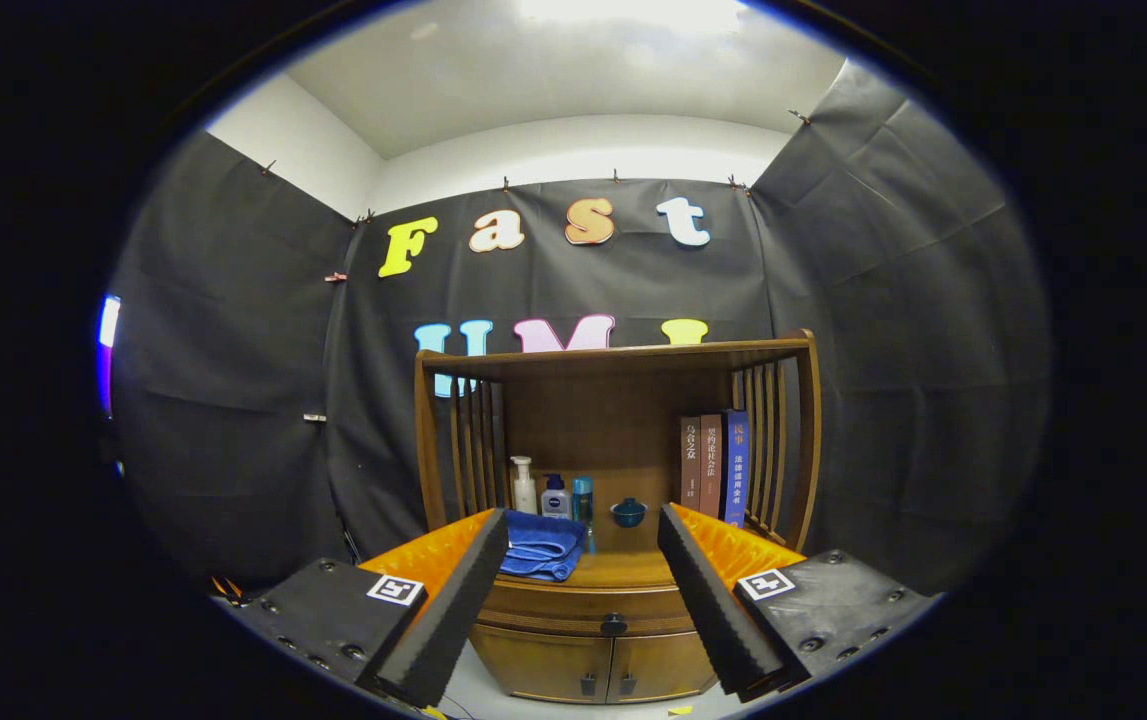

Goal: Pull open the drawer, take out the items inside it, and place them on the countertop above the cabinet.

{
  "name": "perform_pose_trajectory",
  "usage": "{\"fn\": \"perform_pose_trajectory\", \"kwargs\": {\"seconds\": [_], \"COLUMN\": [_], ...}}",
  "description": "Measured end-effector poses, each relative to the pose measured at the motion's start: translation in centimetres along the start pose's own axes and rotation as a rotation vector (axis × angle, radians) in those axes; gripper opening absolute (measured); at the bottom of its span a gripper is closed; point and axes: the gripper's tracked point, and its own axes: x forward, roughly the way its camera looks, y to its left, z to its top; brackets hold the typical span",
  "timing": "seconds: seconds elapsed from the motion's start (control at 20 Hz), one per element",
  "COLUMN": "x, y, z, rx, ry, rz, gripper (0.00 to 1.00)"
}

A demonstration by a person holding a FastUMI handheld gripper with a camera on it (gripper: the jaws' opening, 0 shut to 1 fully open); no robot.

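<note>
Drawer (583,600) sits shut in the wooden cabinet (593,660), a small dark knob (613,626) at the middle of its front, just below the countertop (623,570) and above 2 lower doors (588,665). The gripper (583,610) hangs well short of it, its 2 foam-lined fingers (453,610) spread wide and holding nothing, with the knob showing between them. The likely trouble from here is the knob itself: it is small and round, so a grasp that arrives off-centre could slip off it or tug the drawer askew so that it binds; I cannot tell how stiffly it slides. What lies inside is hidden, so the later picks cannot be judged yet. Above the drawer, a folded blue towel (541,546) lies on the countertop's left front, leaving less bare wood for setting things down. Behind the towel stand 3 bottles (553,492); right of them sits a small blue lidded bowl (628,512), and 3 books (715,466) stand upright at the far right.
</note>
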Motion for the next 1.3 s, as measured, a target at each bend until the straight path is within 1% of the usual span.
{"fn": "perform_pose_trajectory", "kwargs": {"seconds": [0.15, 0.45, 0.65, 1.05, 1.3], "x": [0.4, 1.5, 2.6, 6.3, 9.0], "y": [-0.2, -0.1, -0.1, -1.0, -2.0], "z": [-0.3, -1.1, -2.6, -8.6, -14.2], "rx": [0.008, -0.022, -0.031, 0.004, 0.040], "ry": [0.013, 0.028, 0.061, 0.183, 0.279], "rz": [-0.001, -0.002, 0.002, -0.010, -0.024], "gripper": [0.98, 0.98, 0.98, 0.99, 0.99]}}
